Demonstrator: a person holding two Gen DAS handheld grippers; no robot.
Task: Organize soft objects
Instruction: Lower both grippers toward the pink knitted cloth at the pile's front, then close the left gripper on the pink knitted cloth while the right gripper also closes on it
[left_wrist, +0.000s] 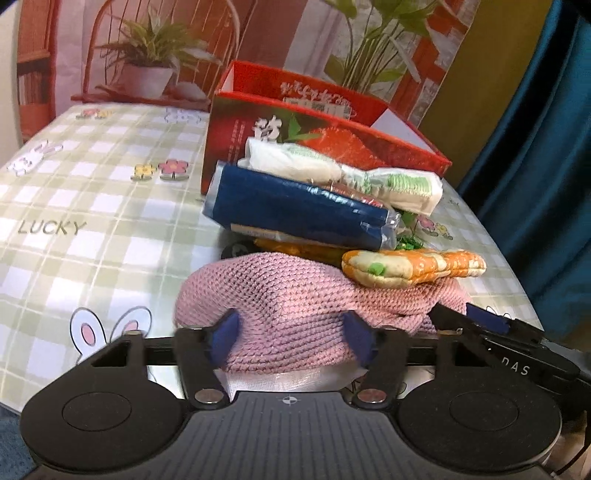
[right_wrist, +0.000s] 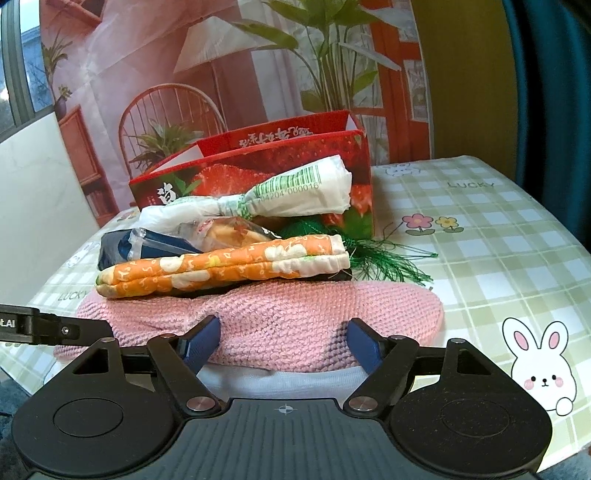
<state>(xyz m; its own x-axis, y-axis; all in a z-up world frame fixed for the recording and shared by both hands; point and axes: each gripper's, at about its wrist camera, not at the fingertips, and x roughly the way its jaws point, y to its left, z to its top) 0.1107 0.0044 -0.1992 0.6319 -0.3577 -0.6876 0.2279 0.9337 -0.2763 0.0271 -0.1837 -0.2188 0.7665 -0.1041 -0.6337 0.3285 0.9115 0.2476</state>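
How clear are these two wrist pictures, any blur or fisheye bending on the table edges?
Left wrist: fisheye curves the table edge, and the pink knit piece smears slightly at its left edge. Right wrist: sharper, barcode on the white bag is readable, table lines bow outward; lighting soft and even in both.

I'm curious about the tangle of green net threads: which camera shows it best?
The right wrist view: the green net threads fan out in the open beside the red strawberry-print box. The left wrist view shows only a scrap behind the pile.
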